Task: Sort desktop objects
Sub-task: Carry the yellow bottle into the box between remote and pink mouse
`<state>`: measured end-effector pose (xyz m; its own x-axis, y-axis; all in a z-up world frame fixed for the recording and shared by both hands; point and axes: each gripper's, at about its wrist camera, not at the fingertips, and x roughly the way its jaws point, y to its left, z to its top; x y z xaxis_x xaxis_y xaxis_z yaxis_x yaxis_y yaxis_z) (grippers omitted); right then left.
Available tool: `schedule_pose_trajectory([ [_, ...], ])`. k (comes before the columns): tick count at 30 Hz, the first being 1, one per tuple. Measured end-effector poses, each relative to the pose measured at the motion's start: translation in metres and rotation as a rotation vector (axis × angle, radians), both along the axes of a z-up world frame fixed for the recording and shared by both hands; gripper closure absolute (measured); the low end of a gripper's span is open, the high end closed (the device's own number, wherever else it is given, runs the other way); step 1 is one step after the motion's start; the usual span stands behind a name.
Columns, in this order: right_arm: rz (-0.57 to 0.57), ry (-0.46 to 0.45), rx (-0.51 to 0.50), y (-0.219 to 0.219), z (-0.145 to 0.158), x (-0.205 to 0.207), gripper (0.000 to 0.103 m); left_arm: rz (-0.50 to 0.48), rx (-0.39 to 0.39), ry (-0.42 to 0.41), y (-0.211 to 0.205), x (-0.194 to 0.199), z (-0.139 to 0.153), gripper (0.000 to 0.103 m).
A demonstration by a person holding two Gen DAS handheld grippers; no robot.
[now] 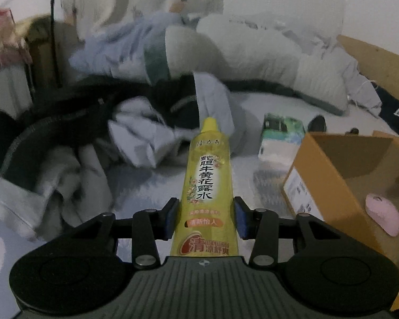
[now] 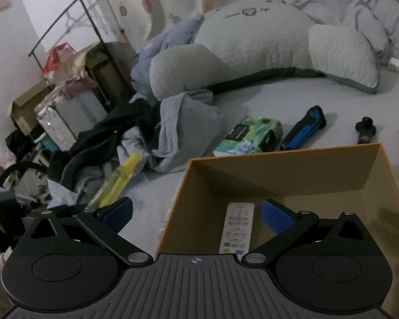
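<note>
My left gripper is shut on a yellow bottle with Chinese print, held above the bed left of the cardboard box. A pink mouse lies inside that box. The bottle also shows in the right wrist view. My right gripper is open and empty over the left part of the box, above a white remote control lying on the box floor.
On the bed behind the box lie a green tissue pack, a blue and black tool and a small dark object. A heap of clothes and a large pillow sit beyond. Clutter stands at the left.
</note>
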<state>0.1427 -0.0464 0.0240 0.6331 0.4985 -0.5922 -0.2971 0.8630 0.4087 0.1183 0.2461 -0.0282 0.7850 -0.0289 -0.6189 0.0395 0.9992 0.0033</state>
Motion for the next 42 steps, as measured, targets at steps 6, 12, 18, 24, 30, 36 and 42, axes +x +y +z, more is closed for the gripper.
schedule_pose_trajectory([
  [6, -0.005, -0.041, -0.001, -0.015, 0.015, -0.011, 0.000, -0.010, 0.008, -0.034, -0.021, -0.010, 0.029, 0.058],
  [12, -0.013, -0.050, 0.058, -0.043, 0.028, -0.021, 0.000, -0.046, -0.003, -0.086, -0.054, -0.019, 0.060, 0.058],
  [18, -0.058, -0.079, 0.074, -0.081, 0.040, -0.029, 0.000, -0.107, -0.012, -0.126, -0.098, -0.019, 0.083, 0.058],
  [24, -0.106, -0.111, 0.070, -0.125, 0.046, -0.038, 0.000, -0.172, -0.016, -0.142, -0.145, -0.016, 0.089, 0.058],
  [30, -0.155, -0.122, 0.068, -0.167, 0.041, -0.044, 0.000, -0.218, -0.036, -0.121, -0.184, -0.013, 0.077, 0.058],
  [36, -0.177, -0.101, 0.074, -0.195, 0.024, -0.047, 0.000, -0.222, -0.049, -0.074, -0.210, -0.009, 0.054, 0.058],
  [42, -0.172, -0.076, 0.088, -0.205, 0.009, -0.047, 0.000, -0.218, -0.032, 0.020, -0.228, -0.002, 0.016, 0.058],
])
